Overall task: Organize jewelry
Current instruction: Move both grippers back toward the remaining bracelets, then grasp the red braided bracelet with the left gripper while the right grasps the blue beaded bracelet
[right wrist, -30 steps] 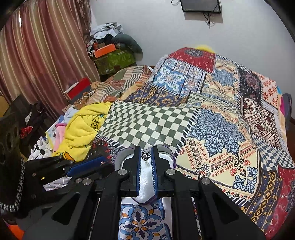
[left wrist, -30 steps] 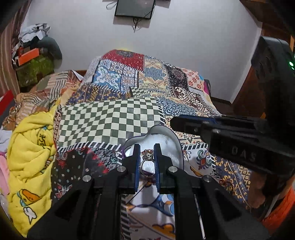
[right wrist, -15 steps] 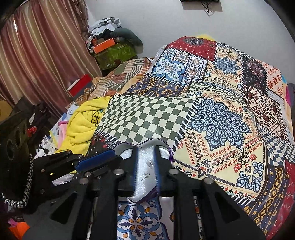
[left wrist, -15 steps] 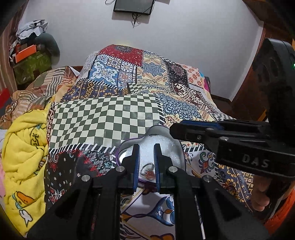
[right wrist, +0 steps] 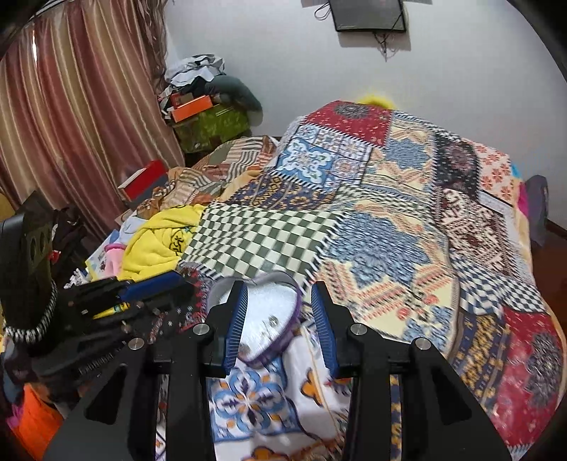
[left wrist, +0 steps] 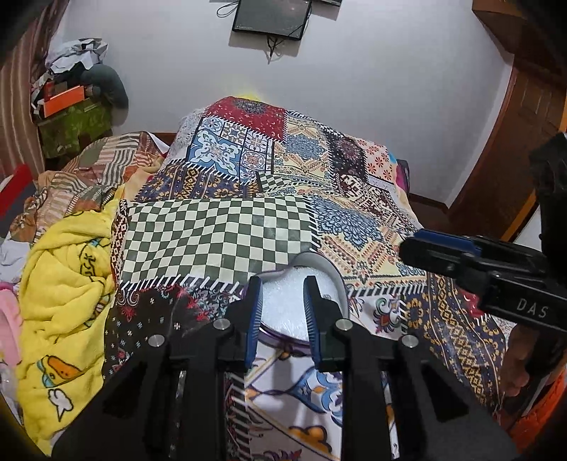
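A heart-shaped box [left wrist: 320, 273] with a purple rim and white foam lining lies on the patchwork bedspread; it also shows in the right wrist view [right wrist: 269, 301]. A small pale jewel [right wrist: 272, 321] lies on the foam. My left gripper [left wrist: 283, 301] is open and empty, just above the near part of the box. My right gripper [right wrist: 280, 312] is open and empty, its jaws wide, over the box's right side. Each gripper shows in the other's view: the right one [left wrist: 421, 244] and the left one [right wrist: 134, 290].
The patchwork bedspread [left wrist: 219, 234] covers the bed. A yellow blanket [left wrist: 63, 269] lies bunched at the left. Clutter and an orange box [right wrist: 191, 106] stand by the curtain. A dark screen [left wrist: 271, 16] hangs on the wall.
Both grippers opened and pulled back from the box. The ring held by the left gripper a second ago was let go into the box. The right jaws opened wider.
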A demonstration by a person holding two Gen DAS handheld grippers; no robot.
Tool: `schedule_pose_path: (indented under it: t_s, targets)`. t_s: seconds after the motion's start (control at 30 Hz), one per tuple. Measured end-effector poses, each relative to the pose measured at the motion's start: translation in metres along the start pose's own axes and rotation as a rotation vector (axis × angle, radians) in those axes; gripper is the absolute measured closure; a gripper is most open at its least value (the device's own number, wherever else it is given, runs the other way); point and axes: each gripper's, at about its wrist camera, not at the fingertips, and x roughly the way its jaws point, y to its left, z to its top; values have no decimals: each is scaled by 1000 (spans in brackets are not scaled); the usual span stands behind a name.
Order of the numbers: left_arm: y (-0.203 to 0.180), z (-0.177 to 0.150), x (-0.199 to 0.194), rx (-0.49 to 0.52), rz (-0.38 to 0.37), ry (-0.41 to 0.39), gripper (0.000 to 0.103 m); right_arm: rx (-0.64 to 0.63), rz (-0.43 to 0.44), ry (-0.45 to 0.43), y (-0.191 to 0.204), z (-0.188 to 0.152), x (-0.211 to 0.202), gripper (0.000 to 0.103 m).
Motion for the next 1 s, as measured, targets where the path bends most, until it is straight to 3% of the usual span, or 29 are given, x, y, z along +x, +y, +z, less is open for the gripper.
schedule_pose_path:
  t_s: [0.07,0.2,0.5,1.0]
  targets:
    - [-5,-3,-5,10,2,6,80,-2,-38,-2,-4,-7,-10,69]
    - [-15,-12,-11,24,3,22,63,14,-82,7,-15,-24,-28,69]
    - [-49,-42,-8,72,-39,107,63,56,-159,58,-37,-73,-57,69]
    - [-98,-82,42,104,-131,278,63,172,-161,124,-67,-133,-66,69]
